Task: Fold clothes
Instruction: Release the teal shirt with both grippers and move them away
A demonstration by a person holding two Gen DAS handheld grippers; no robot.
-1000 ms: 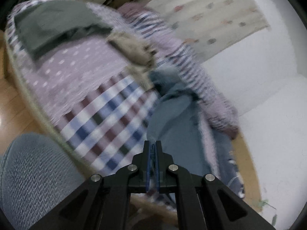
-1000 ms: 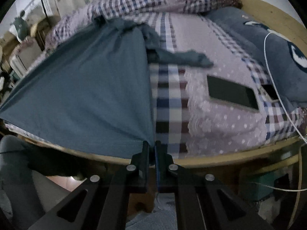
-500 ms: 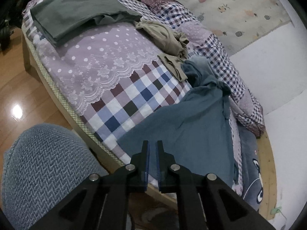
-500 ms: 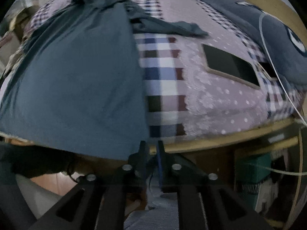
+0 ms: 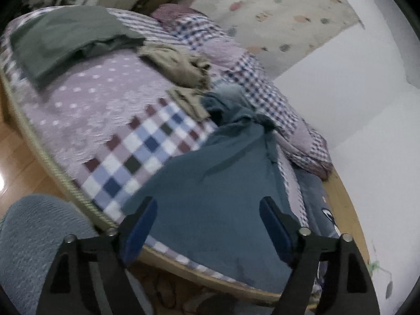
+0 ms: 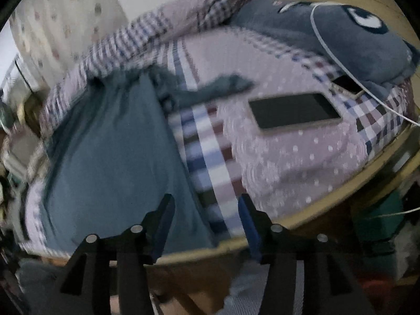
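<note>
One teal shirt [image 5: 218, 191] flat on bed [image 5: 105, 110]; left gripper [image 5: 208, 220] and right gripper [image 6: 207, 218], clamped before, now both wide, empty.

The room is sitting in dim, flat light, with a small glare showing on the wooden floor [image 5: 3, 181] at the left. Both fisheye views are smearing with motion blur and bending hard at their dark rims; the bedspread [image 6: 294, 157] pattern is perhaps blurring worst.
</note>
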